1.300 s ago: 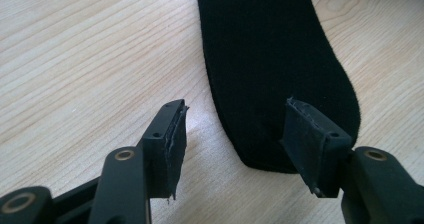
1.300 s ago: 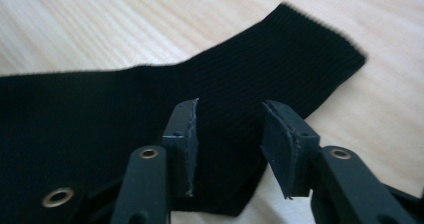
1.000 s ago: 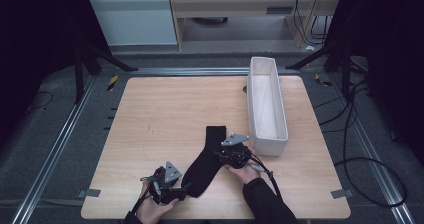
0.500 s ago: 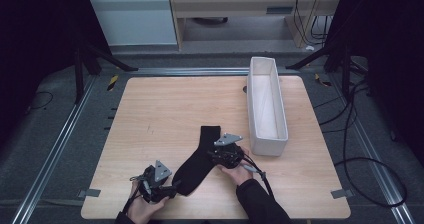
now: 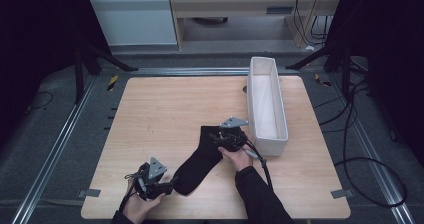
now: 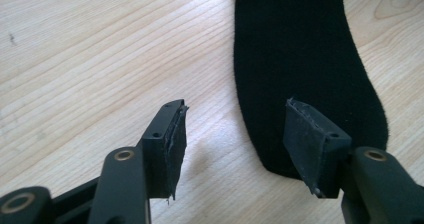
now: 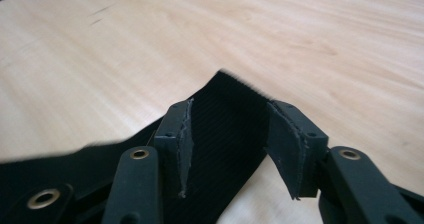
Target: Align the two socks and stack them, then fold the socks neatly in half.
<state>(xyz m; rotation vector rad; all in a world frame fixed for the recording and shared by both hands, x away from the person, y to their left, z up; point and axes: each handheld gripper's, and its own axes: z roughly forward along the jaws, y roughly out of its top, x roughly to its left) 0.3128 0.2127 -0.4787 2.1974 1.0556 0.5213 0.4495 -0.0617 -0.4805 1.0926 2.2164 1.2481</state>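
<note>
Wooden table [image 5: 165,114] | black sock [image 5: 200,161] flat | right gripper [image 5: 229,136] jaws just opened, released

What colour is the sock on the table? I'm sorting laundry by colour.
Black; the long fabric sock shows best in the left gripper view.

- We see the sock [image 5: 202,159] lying flat on the bench [image 5: 165,109], near its front edge, slanting from front-left to back-right.
- The left claw [image 5: 167,188] sits at the sock's front end, the right claw [image 5: 220,136] at its back end.
- The bin [image 5: 267,104] stands along the bench's right side, just right of the right claw.
</note>
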